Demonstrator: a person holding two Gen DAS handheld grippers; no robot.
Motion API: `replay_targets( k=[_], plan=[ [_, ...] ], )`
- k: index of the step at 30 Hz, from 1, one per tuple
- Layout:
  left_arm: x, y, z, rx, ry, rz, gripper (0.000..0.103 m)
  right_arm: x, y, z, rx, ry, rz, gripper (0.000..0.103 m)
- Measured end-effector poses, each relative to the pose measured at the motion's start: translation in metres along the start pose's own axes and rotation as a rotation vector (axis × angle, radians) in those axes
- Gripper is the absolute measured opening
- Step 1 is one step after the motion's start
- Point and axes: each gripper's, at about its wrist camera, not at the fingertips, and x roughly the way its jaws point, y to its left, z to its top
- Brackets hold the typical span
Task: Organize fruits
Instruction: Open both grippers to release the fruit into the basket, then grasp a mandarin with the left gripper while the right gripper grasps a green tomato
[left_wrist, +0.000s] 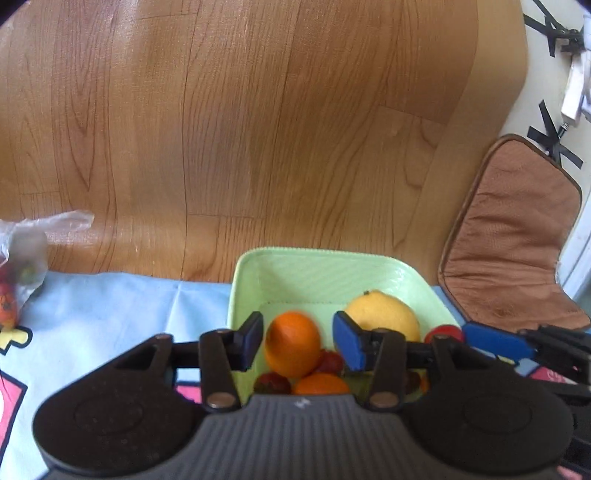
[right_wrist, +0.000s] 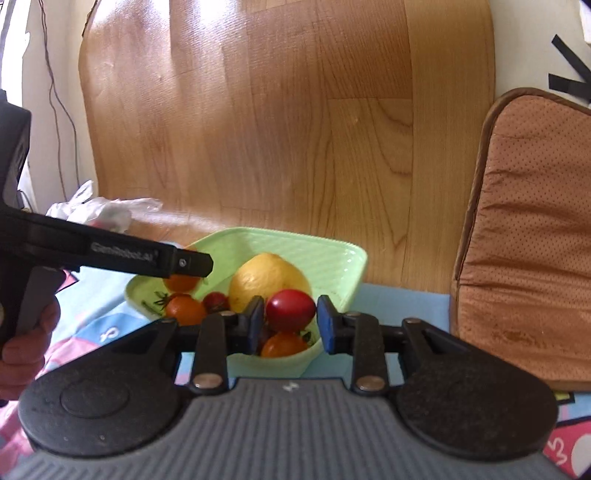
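Fruit going into the green tray (right_wrist: 332, 254)

Right gripper (right_wrist: 290, 319) clamps a red tomato (right_wrist: 290, 309) above it; release next. Left gripper (left_wrist: 299, 341) brackets an orange (left_wrist: 293, 343), jaws apart.

Brown cushion (right_wrist: 524, 236) right; wood-grain floor (left_wrist: 221, 110); patterned blue cloth (left_wrist: 110, 306); black tape strips (left_wrist: 554, 140).

Bright daylight, floor (left_wrist: 258, 110) glare, soft fisheye edges

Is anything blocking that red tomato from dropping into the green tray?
Nothing visible does. The right gripper holds the red tomato just above the green tray; only fruit already inside, such as the lemon, lies beneath and beside it.
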Motion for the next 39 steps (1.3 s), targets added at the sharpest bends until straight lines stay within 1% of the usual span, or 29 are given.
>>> replay_targets(
  k=[2,5,7,9,11,14,16,18,20,22,23,25,26,27,28,29,31,34,37,39],
  plan=[
    [-0.008,0.002,0.004,-0.010,-0.023,0.002,0.049,-0.008,-0.003,0.003,0.017,-0.017,-0.003,0.038],
    [-0.035,0.006,0.005,-0.021,-0.068,-0.013,0.050,-0.029,-0.007,0.004,0.045,-0.049,0.007,0.038],
    [-0.056,0.010,-0.001,-0.029,-0.091,-0.015,0.051,-0.046,-0.006,-0.002,0.056,-0.048,0.032,0.038],
    [-0.078,0.014,-0.015,-0.045,-0.100,-0.030,0.053,-0.060,-0.001,-0.011,0.052,-0.025,0.069,0.038],
    [-0.096,0.016,-0.032,-0.056,-0.100,-0.039,0.053,-0.071,0.007,-0.021,0.041,0.011,0.115,0.038],
    [-0.117,0.014,-0.063,-0.059,-0.091,-0.059,0.058,-0.080,0.023,-0.039,0.013,0.070,0.176,0.038],
    [-0.122,0.009,-0.081,-0.039,-0.079,-0.055,0.063,-0.077,0.032,-0.047,-0.008,0.101,0.185,0.038],
    [-0.120,0.001,-0.094,-0.017,-0.054,-0.034,0.068,-0.072,0.040,-0.052,-0.017,0.127,0.174,0.038],
    [-0.113,-0.002,-0.101,-0.018,-0.014,-0.033,0.068,-0.064,0.043,-0.054,-0.002,0.158,0.161,0.038],
    [-0.108,-0.005,-0.106,-0.009,0.004,-0.028,0.068,-0.059,0.045,-0.056,0.011,0.173,0.158,0.038],
    [-0.105,-0.006,-0.107,0.000,0.009,-0.020,0.066,-0.056,0.044,-0.056,0.009,0.175,0.151,0.038],
    [-0.098,-0.007,-0.108,0.003,0.028,-0.009,0.060,-0.050,0.046,-0.055,0.006,0.178,0.138,0.038],
    [-0.095,-0.005,-0.110,-0.005,0.040,-0.012,0.049,-0.047,0.046,-0.054,0.011,0.181,0.136,0.038],
    [-0.092,-0.002,-0.110,-0.018,0.050,-0.022,0.041,-0.044,0.045,-0.054,0.019,0.185,0.137,0.038],
    [-0.093,-0.001,-0.111,-0.025,0.038,-0.026,0.038,-0.043,0.043,-0.053,0.026,0.186,0.140,0.037],
    [-0.093,0.000,-0.111,-0.033,0.041,-0.032,0.037,-0.044,0.043,-0.053,0.030,0.182,0.140,0.028],
    [-0.099,0.000,-0.114,-0.048,0.046,-0.052,0.037,-0.050,0.042,-0.054,0.032,0.183,0.148,0.028],
    [-0.114,-0.005,-0.123,-0.043,0.044,-0.076,0.037,-0.065,0.047,-0.059,0.011,0.178,0.175,0.028],
    [-0.133,-0.011,-0.137,-0.050,0.042,-0.105,0.037,-0.088,0.053,-0.067,0.000,0.168,0.199,0.028],
    [-0.144,-0.014,-0.147,-0.063,0.043,-0.130,0.037,-0.103,0.054,-0.074,0.018,0.173,0.219,0.028]
  ],
)
